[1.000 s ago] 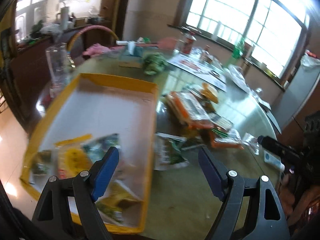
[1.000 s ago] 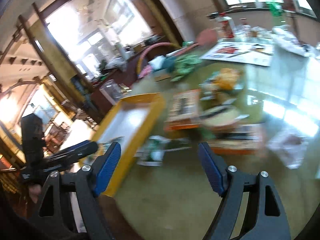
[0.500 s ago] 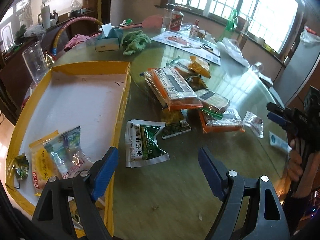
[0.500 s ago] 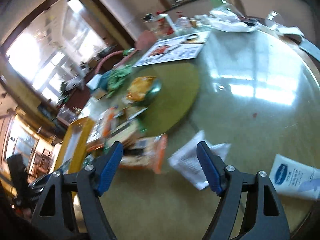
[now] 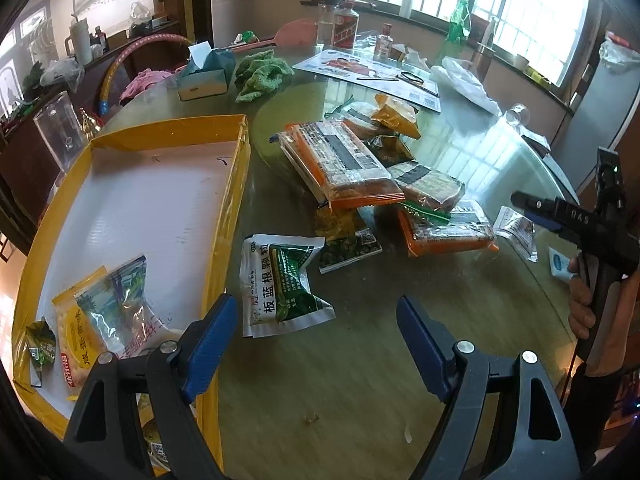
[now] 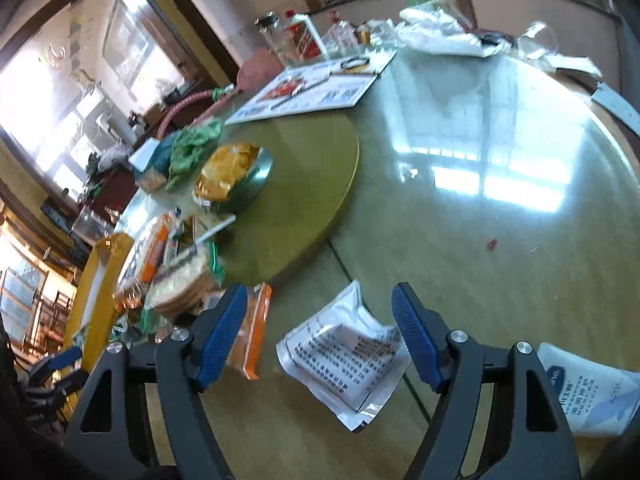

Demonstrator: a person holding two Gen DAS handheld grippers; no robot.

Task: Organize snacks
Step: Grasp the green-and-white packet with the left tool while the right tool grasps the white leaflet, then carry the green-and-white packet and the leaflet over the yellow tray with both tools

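Early stage, most of the sorting is left. The yellow-rimmed tray [image 5: 230, 184] holds only a few packets, all bunched beside and behind the left gripper's [image 5: 316, 340] left finger: a clear-and-yellow cracker packet [image 5: 100, 316] and a small green sachet [image 5: 40, 344], plus something under the finger that I cannot make out. The rest of the tray floor is bare.

Left gripper is empty, with a wide gap between the fingers and nothing in it. Just ahead of its left fingertip lies the green-and-white sachet [image 5: 280, 284], on the table right beside the tray rim, not yet in. Farther ahead of the fingers is the main pile: the long orange packet [image 5: 340, 160], a second orange packet [image 5: 444, 232] and several smaller packets around them, all untouched on the table [image 5: 360, 400].

Right gripper [image 6: 316, 336] is also empty, fingers spread. A white printed sachet [image 6: 344, 356] lies on the table between and just below its fingertips, not pinched. An orange packet end [image 6: 252, 332] sits behind its left finger; a white-and-blue sachet [image 6: 588, 392] lies outside its right finger.

Judgement: likely next picks are the white printed sachet on the right and the green-and-white sachet on the left. Roughly a dozen items still to move.
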